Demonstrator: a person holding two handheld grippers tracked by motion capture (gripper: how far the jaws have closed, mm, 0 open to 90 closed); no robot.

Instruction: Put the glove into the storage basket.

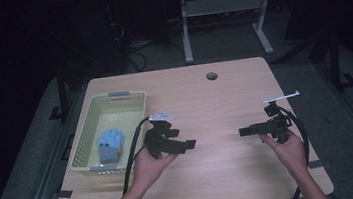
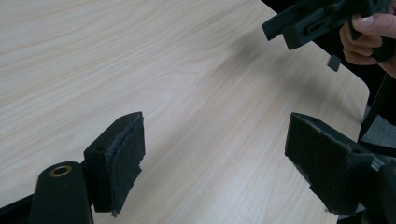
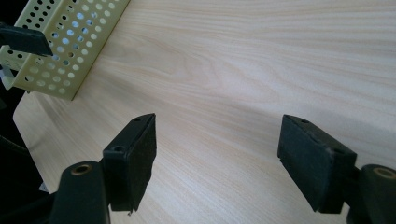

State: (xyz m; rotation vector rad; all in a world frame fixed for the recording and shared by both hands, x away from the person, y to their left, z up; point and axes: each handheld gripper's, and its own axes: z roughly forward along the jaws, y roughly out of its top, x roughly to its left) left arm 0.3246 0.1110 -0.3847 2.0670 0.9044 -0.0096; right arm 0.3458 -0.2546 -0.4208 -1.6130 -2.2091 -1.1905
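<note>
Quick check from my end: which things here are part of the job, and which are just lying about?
Likely part of the job:
basket
blue glove lying in the basket
left gripper, open
right gripper, open

Just there:
table
round hole in the table

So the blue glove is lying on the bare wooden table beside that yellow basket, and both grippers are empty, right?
Not quite. The high view shows the blue glove lying inside the perforated pale yellow plastic basket, not on the light wooden table. The rest holds: the left gripper and right gripper are both open and empty.
</note>
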